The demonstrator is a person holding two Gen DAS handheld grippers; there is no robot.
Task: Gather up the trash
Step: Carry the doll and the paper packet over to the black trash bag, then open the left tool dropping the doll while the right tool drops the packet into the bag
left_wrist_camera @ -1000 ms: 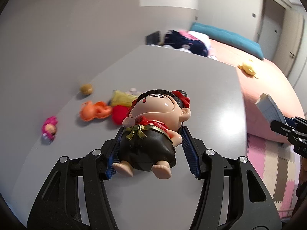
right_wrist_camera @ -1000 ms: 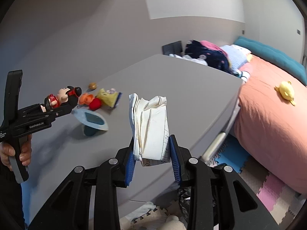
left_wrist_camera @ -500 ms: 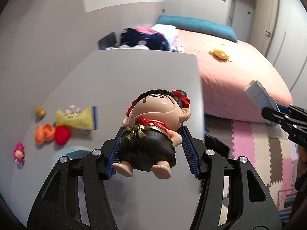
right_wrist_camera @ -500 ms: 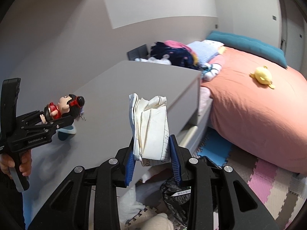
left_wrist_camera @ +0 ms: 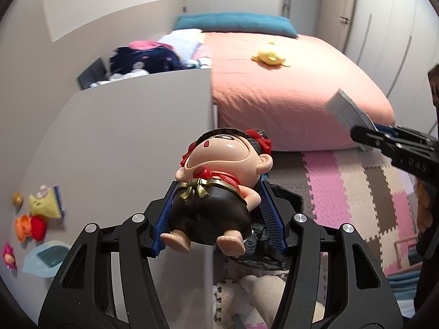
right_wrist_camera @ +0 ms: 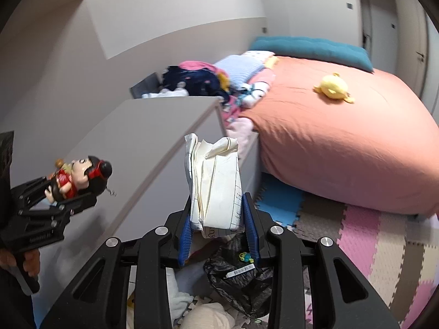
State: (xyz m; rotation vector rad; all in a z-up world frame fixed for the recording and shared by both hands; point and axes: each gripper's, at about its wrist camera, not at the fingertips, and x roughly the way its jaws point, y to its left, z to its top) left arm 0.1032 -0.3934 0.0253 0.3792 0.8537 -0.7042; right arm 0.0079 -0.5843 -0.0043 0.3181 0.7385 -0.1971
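Yellow plush (left_wrist_camera: 270,57) (on pink bed (left_wrist_camera: 301,82))

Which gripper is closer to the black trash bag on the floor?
Right. The right gripper holds folded paper just above the black trash bag; the left gripper is off beside, over the table.

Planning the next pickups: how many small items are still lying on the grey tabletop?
6, all at its left edge: brown ball, yellow wrapper, orange toy, red piece, pink figure, blue dish. More may be hidden.

Soft, even indoor light; source not visible. Faint glare on the glossy plastic doll figurine's forehead (left_wrist_camera: 219,155). Strong fisheye bending, dark vignette at corners. Slight motion blur on the small coloured toys (left_wrist_camera: 38,213) at the grey tabletop's (left_wrist_camera: 123,142) left edge.
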